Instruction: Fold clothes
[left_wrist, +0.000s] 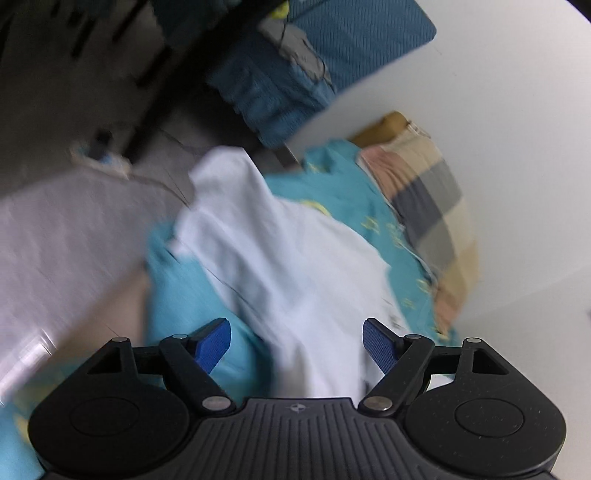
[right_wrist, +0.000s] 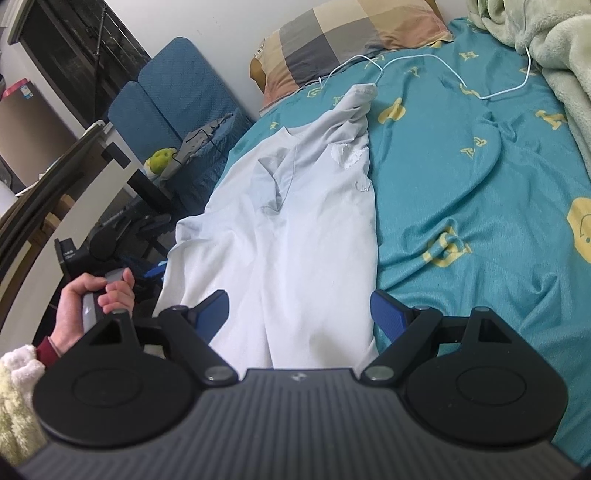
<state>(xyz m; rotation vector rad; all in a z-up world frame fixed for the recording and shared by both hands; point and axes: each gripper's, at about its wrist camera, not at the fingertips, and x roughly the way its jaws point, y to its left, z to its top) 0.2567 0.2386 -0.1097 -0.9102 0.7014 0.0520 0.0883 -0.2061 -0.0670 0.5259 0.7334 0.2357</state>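
A pale white shirt (right_wrist: 295, 229) lies lengthwise on a teal bedsheet (right_wrist: 461, 177), its collar end toward the pillow and its left side hanging over the bed's edge. My right gripper (right_wrist: 300, 314) hovers over the shirt's near end, open, blue pads wide apart with cloth under the gap and nothing pinched. In the blurred left wrist view the same shirt (left_wrist: 280, 258) runs away from my left gripper (left_wrist: 297, 343), which is also open above the cloth and grips nothing. A person's hand (right_wrist: 92, 299) holds the left gripper's handle at the bed's left side.
A checked pillow (right_wrist: 347, 33) lies at the head of the bed against the white wall. A white cable (right_wrist: 424, 61) loops across the sheet, and a green fleece blanket (right_wrist: 546, 55) is piled at the right. A blue chair (right_wrist: 177, 99) and a dark desk stand left of the bed.
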